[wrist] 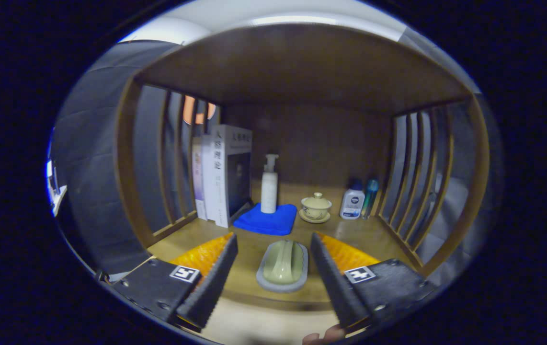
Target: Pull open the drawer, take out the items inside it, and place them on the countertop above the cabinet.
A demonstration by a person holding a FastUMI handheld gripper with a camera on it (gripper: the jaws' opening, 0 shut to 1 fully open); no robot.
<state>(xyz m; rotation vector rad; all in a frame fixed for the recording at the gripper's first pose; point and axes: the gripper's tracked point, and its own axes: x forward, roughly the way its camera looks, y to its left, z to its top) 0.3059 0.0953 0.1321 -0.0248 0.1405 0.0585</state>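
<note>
Wooden countertop [254, 242] carries a soap dish [282, 266] between my gripper's [273, 249] spread, untouching fingers; beyond stand books [223, 175], pump bottle [269, 184] on blue cloth [266, 221], lidded cup [315, 208], two small bottles [357, 201].

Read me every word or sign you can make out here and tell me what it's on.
"人格理论": spine of the white book.
Squat white bottle label: too small to read.
Open tongs, soap dish between them: square markers, no words.
</note>
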